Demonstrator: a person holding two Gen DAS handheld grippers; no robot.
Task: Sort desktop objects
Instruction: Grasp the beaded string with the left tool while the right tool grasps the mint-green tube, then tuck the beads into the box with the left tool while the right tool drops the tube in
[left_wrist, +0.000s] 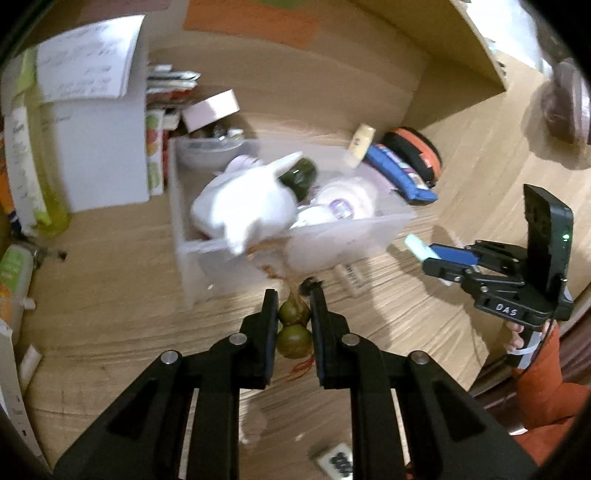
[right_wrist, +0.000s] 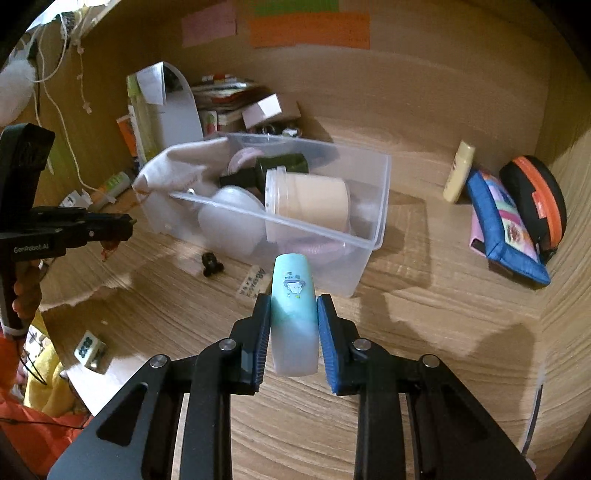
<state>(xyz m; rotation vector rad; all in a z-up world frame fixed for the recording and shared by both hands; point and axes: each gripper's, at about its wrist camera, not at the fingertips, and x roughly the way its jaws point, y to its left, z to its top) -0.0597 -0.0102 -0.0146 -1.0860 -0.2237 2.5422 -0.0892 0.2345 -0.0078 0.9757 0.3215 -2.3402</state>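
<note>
Your left gripper (left_wrist: 293, 314) was closed on a small green gourd charm (left_wrist: 294, 328), its two bulbs pinched between the pads and a red tassel trailing beneath, held above the table (left_wrist: 110, 314) just in front of the clear plastic bin (right_wrist: 373, 221). Your right gripper (right_wrist: 293, 325) was clamped on a mint-and-white tube (right_wrist: 294, 314) with a cartoon print, gripped across its lower half and pointing toward the bin's near wall. I'd judge both items light. The gourd looked hard, round and glossy, so it could squirt out of flat pads; the narrow waist between the bulbs seemed the safest place to hold it, and the cord might snag on the bin rim. The tube looked smooth and perhaps slightly squeezable, so a grip across its flat sides near the middle suited it best. The bin already held a white cloth (right_wrist: 177, 166), a dark green bottle (right_wrist: 273, 168) and a beige jar (right_wrist: 310, 203) lying on its side, leaving little free room. A blue pouch (right_wrist: 498, 225) and a black-and-orange case (right_wrist: 539, 199) lay well apart to the right
</note>
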